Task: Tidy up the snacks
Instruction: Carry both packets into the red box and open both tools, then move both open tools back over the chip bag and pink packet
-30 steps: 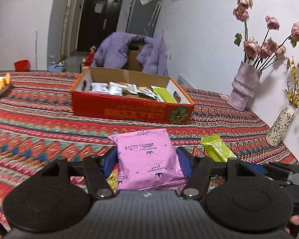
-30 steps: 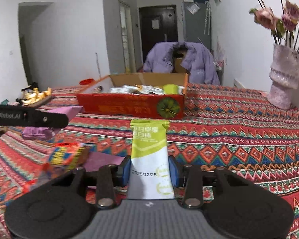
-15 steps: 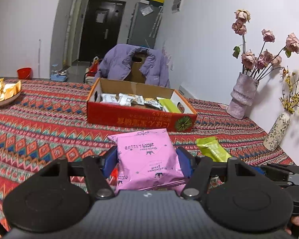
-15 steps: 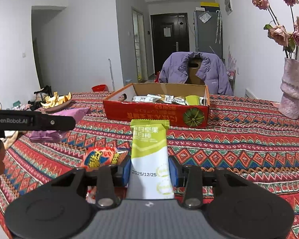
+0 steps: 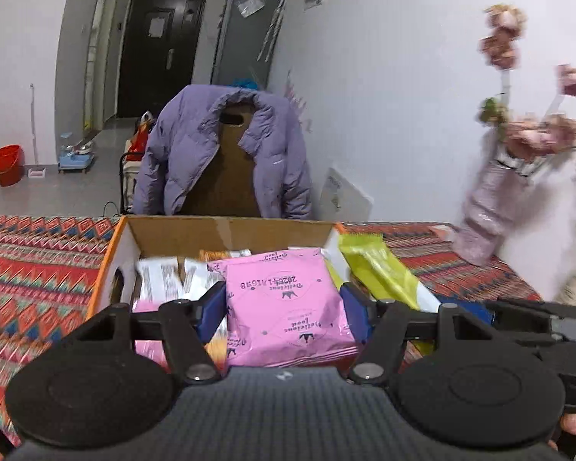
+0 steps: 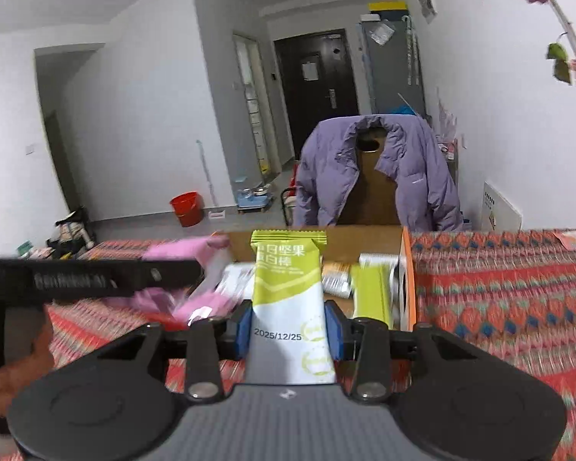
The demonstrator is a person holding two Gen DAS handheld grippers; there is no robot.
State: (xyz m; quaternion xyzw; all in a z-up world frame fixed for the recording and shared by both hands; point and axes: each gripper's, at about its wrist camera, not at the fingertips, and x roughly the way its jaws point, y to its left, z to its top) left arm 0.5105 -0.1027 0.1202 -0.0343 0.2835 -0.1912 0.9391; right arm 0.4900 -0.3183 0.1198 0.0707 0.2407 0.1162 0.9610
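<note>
The soft, light pink foil snack packet (image 5: pixel 288 303) is pinched by its sides in your left hand-held gripper (image 5: pixel 284 307), over the open cardboard box (image 5: pixel 226 232). Your right hand-held gripper (image 6: pixel 288 324) pinches the slim green-and-white snack bar wrapper (image 6: pixel 288 288) low down; both look crushable and slippery, so grip gently.

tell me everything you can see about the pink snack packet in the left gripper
The pink snack packet is a flat, glossy plastic pouch with dark printed lettering, a date code and small crown logos. The left gripper clamps its sides between blue pads. It is held above the open cardboard box, over other wrapped snacks.
</note>
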